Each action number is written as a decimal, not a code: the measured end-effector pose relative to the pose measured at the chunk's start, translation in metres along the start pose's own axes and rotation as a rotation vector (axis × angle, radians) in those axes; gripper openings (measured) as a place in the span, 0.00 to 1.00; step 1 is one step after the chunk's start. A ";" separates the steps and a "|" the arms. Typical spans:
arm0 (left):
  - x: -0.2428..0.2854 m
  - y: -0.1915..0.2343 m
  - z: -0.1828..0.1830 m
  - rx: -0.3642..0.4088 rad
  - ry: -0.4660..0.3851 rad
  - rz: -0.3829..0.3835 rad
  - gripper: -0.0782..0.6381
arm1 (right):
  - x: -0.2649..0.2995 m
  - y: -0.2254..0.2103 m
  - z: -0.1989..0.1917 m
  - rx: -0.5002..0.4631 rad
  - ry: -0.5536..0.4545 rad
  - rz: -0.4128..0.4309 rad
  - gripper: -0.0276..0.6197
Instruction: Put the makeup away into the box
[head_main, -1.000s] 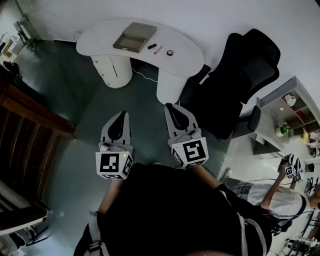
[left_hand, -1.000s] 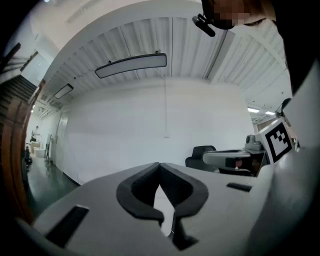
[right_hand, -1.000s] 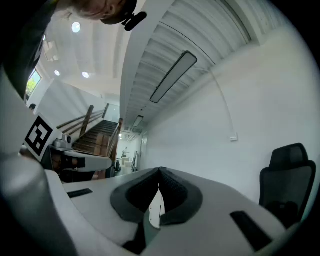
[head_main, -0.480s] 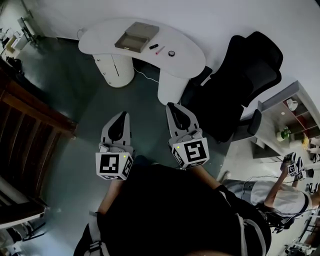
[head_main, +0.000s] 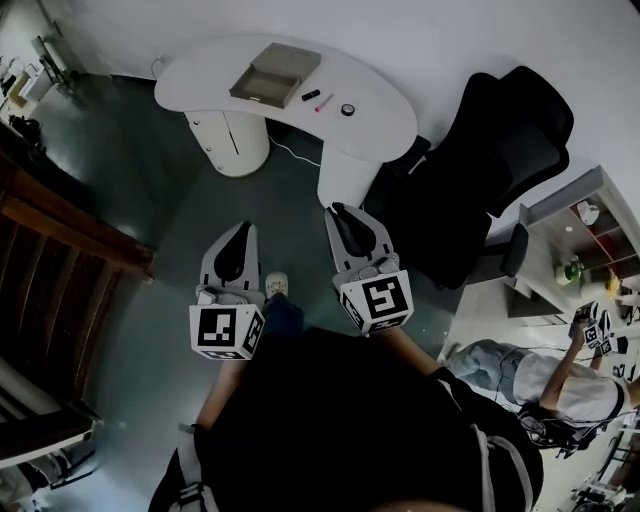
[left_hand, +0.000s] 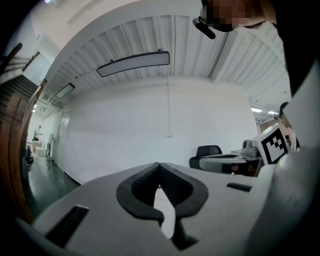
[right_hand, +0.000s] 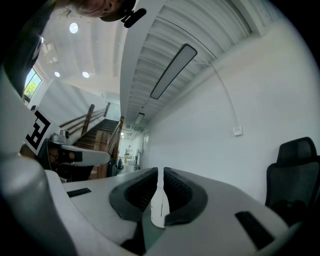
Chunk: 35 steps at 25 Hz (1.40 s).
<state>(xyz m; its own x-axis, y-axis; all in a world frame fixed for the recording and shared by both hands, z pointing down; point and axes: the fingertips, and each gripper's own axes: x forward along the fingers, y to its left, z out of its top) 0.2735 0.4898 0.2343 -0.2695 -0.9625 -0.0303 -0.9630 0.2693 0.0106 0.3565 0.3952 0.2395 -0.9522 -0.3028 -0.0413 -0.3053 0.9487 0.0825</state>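
Note:
A tan open box (head_main: 265, 77) lies on the white curved table (head_main: 380, 120) far ahead. Beside it on the tabletop lie a small black makeup item (head_main: 310, 95), a thin pink stick (head_main: 323, 103) and a small round dark piece (head_main: 347, 109). Both grippers hang level over the dark floor, well short of the table. My left gripper (head_main: 241, 232) (left_hand: 159, 165) is shut and holds nothing. My right gripper (head_main: 338, 211) (right_hand: 160, 171) has just eased apart to a thin slit, with nothing between its jaws.
A black office chair (head_main: 480, 170) stands right of the table. A wooden staircase (head_main: 60, 240) runs along the left. A shelf unit (head_main: 585, 215) and another person (head_main: 560, 385) are at the right. My shoe (head_main: 276, 284) shows between the grippers.
Both grippers have shifted slightly over the floor. A shoe has stepped into view between them. The other person at the right has bent lower.

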 end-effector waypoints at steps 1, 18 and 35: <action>0.004 0.005 -0.003 -0.004 0.002 -0.002 0.11 | 0.007 -0.001 -0.004 0.002 0.010 0.001 0.11; 0.120 0.137 -0.040 -0.056 0.077 -0.053 0.11 | 0.168 -0.034 -0.049 0.014 0.123 -0.069 0.22; 0.193 0.185 -0.049 -0.045 0.101 -0.212 0.11 | 0.241 -0.057 -0.055 0.036 0.102 -0.203 0.25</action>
<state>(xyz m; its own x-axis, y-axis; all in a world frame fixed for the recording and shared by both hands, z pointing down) 0.0435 0.3524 0.2792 -0.0571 -0.9964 0.0633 -0.9964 0.0608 0.0588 0.1438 0.2635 0.2793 -0.8685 -0.4934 0.0472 -0.4915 0.8696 0.0472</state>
